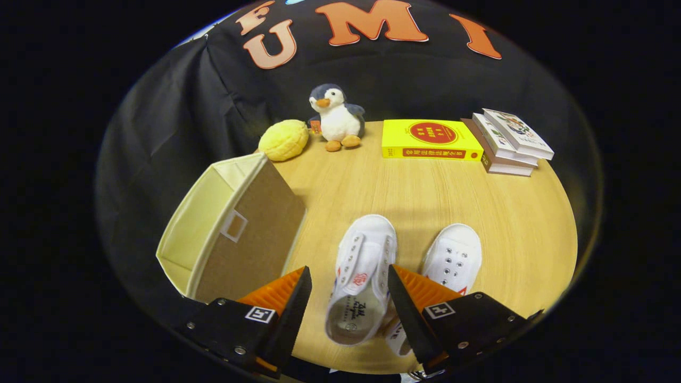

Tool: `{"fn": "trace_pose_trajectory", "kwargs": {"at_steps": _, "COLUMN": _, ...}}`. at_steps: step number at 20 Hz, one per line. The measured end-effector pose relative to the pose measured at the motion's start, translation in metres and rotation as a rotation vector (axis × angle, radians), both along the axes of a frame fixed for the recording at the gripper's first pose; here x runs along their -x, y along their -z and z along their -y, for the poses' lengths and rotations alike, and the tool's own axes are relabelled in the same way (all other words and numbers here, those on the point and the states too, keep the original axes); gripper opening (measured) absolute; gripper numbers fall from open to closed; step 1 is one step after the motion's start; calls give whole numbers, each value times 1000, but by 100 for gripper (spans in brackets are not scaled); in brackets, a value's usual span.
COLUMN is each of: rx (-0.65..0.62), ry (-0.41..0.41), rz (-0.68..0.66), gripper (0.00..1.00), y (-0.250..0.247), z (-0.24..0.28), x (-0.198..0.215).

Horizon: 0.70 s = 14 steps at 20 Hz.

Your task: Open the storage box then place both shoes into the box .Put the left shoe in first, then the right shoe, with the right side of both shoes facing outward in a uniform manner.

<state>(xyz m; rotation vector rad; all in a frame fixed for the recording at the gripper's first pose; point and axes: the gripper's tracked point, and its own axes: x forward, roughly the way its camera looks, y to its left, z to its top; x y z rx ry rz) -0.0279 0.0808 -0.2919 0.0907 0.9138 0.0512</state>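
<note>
The gripper [348, 287] hangs released, its 2 fingers spread wide on either side of the left shoe [362, 279], neither one touching it. That shoe lies on the table [425, 197] between the fingers, toe pointing away and its opening toward the camera. The right shoe [452, 255] sits just beside it, partly behind the right-hand finger.

The box [234, 226] stands to the left of the fingers, close to the left shoe, its top already open and its pale lining visible.

Risks, as I judge them: the fingers straddle the soft canvas sides, so closing there could crush the collar and let the shoe droop or twist, spoiling the required facing. The right finger is near the second shoe and could nudge or catch it while closing. The box is light fabric; a shoe dragged across its near wall could push it along or fold the wall in.

Beyond the shoes, well apart, a yellow round cushion [283, 140] and a toy penguin [336, 117] stand at the table's far edge, with a yellow book [430, 139] and a stack of 3 books [508, 142] further right. None of these lies between the shoes and the box.
</note>
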Motion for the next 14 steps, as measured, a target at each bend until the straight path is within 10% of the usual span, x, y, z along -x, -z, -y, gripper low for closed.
{"fn": "trace_pose_trajectory", "kwargs": {"at_steps": 14, "rx": 174, "ry": -119, "rz": -81, "gripper": 61, "y": 56, "z": 28, "x": 12}}
